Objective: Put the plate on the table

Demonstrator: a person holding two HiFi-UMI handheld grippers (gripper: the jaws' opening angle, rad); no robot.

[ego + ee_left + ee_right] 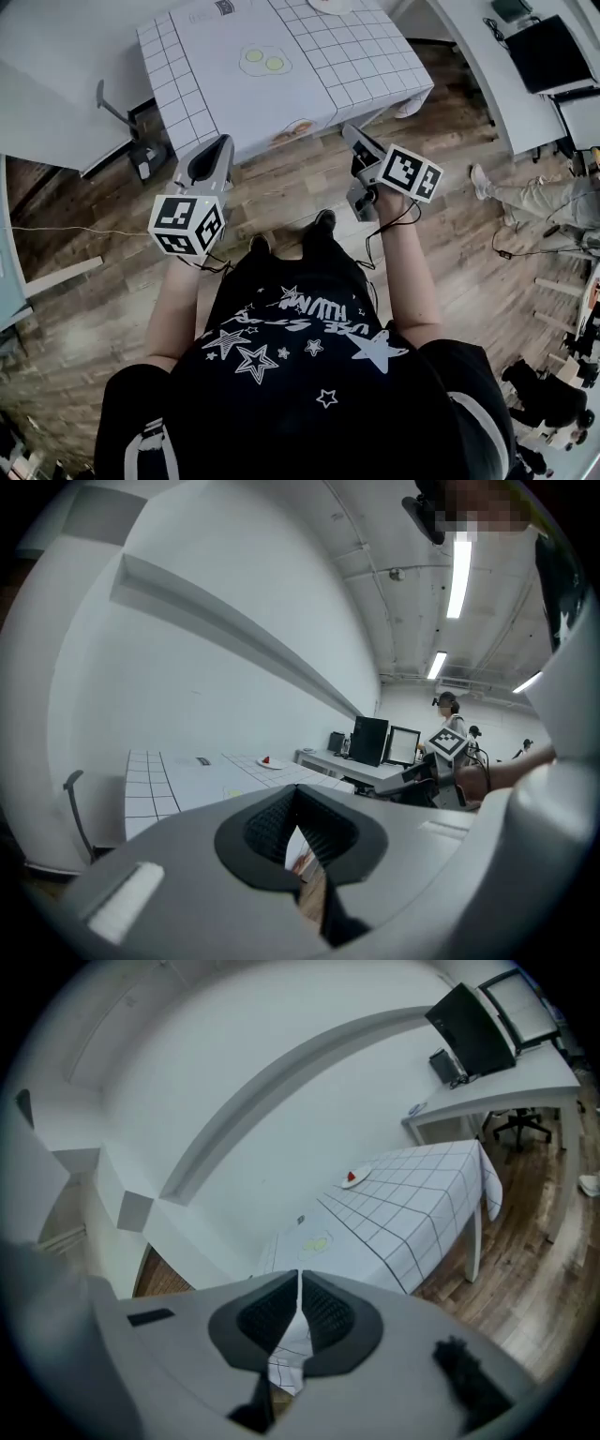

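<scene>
The white round plate [354, 1177], with a small red thing on it, lies at the far end of the worktop [309, 75], which is covered by a white cloth ruled in dark squares. In the head view only the plate's rim shows, cut off by the top edge of the frame.

The left gripper [223, 141] and the right gripper [350, 131] are both held in the air over the brown wooden plank floor [281, 202]. They are just short of the worktop's near edge and well apart from the plate. The left gripper's fingers [267, 827] meet at the tips, with a thin wedge of gap lower down and nothing between them. The right gripper's fingers [325, 1313] are closed to a hairline slit and are empty.

A strip of bare floor lies between the person's black shoes [323, 220] and the cloth hanging over the near edge. At the left, a pale grey desk [56, 84] and a grey stand [117, 108] crowd the worktop's left corner. At the right, a passage of floor separates the worktop from a long white desk [497, 84] carrying a black monitor [548, 52]. Another person's legs [534, 202] reach in from the right edge.

Pale yellow-green patches [264, 61] mark the middle of the cloth, and I cannot tell whether they are printed on it or lying on it. An orange-brown spot [292, 131] at the hem is too small to make out. The black star-printed shirt [300, 375] hides the floor below.
</scene>
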